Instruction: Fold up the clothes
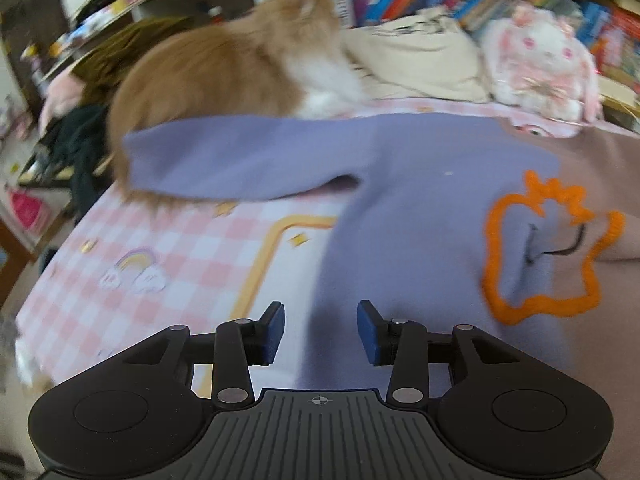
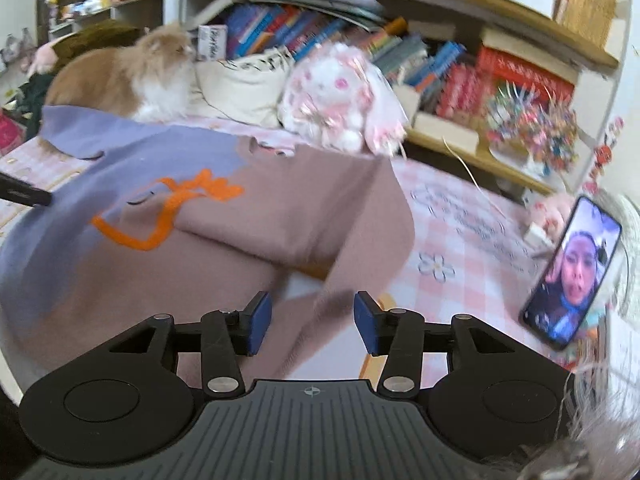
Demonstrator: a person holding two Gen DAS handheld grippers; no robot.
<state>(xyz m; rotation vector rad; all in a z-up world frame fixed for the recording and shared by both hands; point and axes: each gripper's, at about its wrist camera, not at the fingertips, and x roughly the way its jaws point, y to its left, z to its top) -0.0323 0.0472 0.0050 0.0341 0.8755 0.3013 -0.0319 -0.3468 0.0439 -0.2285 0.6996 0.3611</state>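
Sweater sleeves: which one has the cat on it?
The purple sleeve, stretched out flat toward the bed edge; the cat sits at its cuff. The brown sleeve lies folded down, away from it.

Sweater [image 1: 420,208], half lavender and half dusty mauve-brown, with an orange outlined motif [image 1: 540,248] bearing thin black line marks. Bed cover [image 1: 168,248], pink-and-white check printed with a pastel rainbow, gold stars and a yellow border line; pale flowers appear on it in the right wrist view. Cat [image 1: 224,68], ginger with a white chest. Plush rabbit [image 2: 340,96], white and pink. Cushion [image 2: 244,84], cream. Gripper pads [image 1: 276,332], blue on black frames
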